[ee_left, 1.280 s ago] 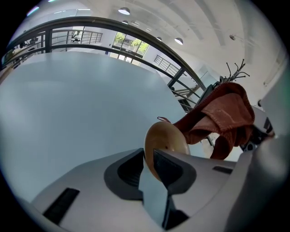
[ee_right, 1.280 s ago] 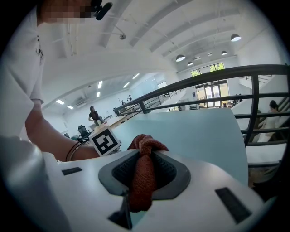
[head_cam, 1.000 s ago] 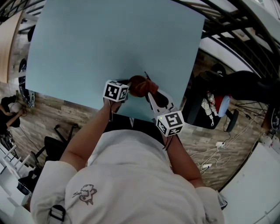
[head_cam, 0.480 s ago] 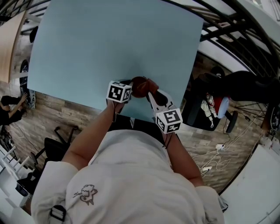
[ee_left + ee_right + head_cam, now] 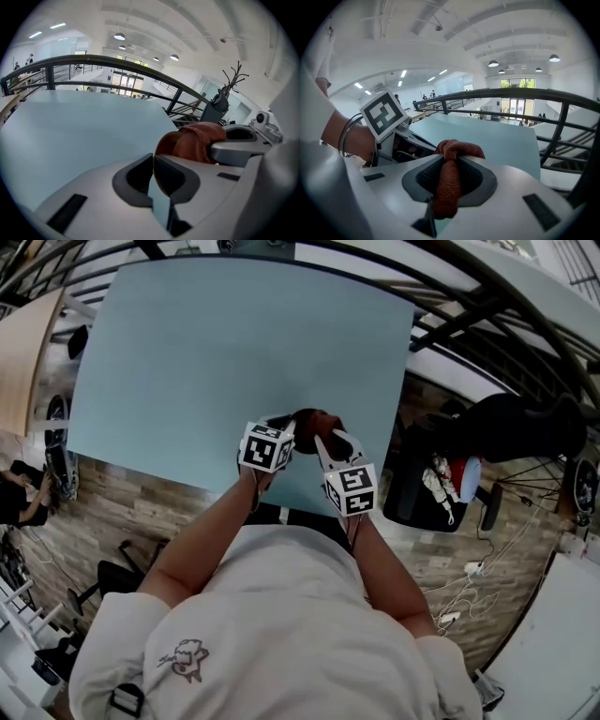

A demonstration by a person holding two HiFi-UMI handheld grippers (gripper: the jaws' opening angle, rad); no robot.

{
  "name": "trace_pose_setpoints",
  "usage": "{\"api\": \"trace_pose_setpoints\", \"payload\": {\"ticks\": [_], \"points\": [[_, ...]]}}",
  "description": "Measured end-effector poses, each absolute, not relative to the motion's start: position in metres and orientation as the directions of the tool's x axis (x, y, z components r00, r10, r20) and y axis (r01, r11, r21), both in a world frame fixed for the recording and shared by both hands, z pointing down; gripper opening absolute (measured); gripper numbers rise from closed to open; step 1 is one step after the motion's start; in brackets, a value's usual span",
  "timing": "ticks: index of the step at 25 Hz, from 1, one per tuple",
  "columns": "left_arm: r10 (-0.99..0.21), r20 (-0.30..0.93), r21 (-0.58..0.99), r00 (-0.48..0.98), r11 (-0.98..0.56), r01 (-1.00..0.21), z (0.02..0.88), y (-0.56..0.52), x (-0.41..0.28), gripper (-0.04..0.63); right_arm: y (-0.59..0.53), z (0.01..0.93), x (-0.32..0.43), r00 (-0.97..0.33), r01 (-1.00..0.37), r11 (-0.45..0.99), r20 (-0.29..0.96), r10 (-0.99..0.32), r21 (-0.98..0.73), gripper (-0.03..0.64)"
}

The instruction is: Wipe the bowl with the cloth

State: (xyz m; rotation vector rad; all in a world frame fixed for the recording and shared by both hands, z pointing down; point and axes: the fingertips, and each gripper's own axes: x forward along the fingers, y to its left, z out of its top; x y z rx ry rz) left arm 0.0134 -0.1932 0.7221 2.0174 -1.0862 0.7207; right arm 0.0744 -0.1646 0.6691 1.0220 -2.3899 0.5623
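Note:
A small brown bowl (image 5: pixel 302 418) is held up over the near edge of the light blue table (image 5: pixel 187 352). My left gripper (image 5: pixel 286 425) is shut on its rim; its jaws have just been closing with that rim between them. The left gripper view shows the thin bowl (image 5: pixel 165 146) edge pinched in my left gripper (image 5: pixel 153 161). A rust-red cloth (image 5: pixel 199 138) lies bunched against the bowl. My right gripper (image 5: pixel 447 161) is shut on the cloth (image 5: pixel 447 187), which hangs down through its jaws. The left gripper's marker cube (image 5: pixel 384 115) sits close on its left.
The table's near edge runs just under both grippers. A black chair (image 5: pixel 427 488) with clutter stands on the wooden floor (image 5: pixel 122 502) to the right. Dark railings (image 5: pixel 487 306) run behind the table. A person (image 5: pixel 19 498) is at the far left.
My left gripper has risen toward the camera with the bowl. The two grippers have drawn closer together, and the cloth now sits against the bowl.

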Motion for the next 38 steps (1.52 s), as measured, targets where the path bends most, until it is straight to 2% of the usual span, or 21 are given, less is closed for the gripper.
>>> {"api": "trace_pose_setpoints", "payload": {"ticks": [9, 17, 22, 30, 38], "points": [[-0.524, 0.654, 0.284, 0.545, -0.497, -0.82, 0.65, -0.205, 0.03, 0.025, -0.187, 0.645, 0.064, -0.5, -0.76, 0.649, 0.619, -0.606, 0.021, 0.078], [-0.547, 0.606, 0.286, 0.577, -0.527, -0.8, 0.616, -0.223, 0.038, 0.026, -0.208, 0.627, 0.061, -0.399, -0.734, 0.653, 0.658, -0.639, 0.188, 0.078], [-0.557, 0.596, 0.271, 0.578, -0.539, -0.798, 0.604, -0.229, 0.034, 0.028, -0.211, 0.621, 0.048, -0.401, -0.696, 0.684, 0.673, -0.621, 0.216, 0.077], [-0.602, 0.578, 0.248, 0.552, -0.514, -0.821, 0.594, -0.245, 0.013, 0.026, -0.19, 0.626, 0.023, -0.456, -0.588, 0.79, 0.736, -0.5, 0.172, 0.077], [-0.587, 0.617, 0.255, 0.524, -0.481, -0.839, 0.606, -0.247, -0.004, 0.025, -0.207, 0.61, 0.052, -0.354, -0.603, 0.736, 0.724, -0.592, 0.307, 0.077]]}}
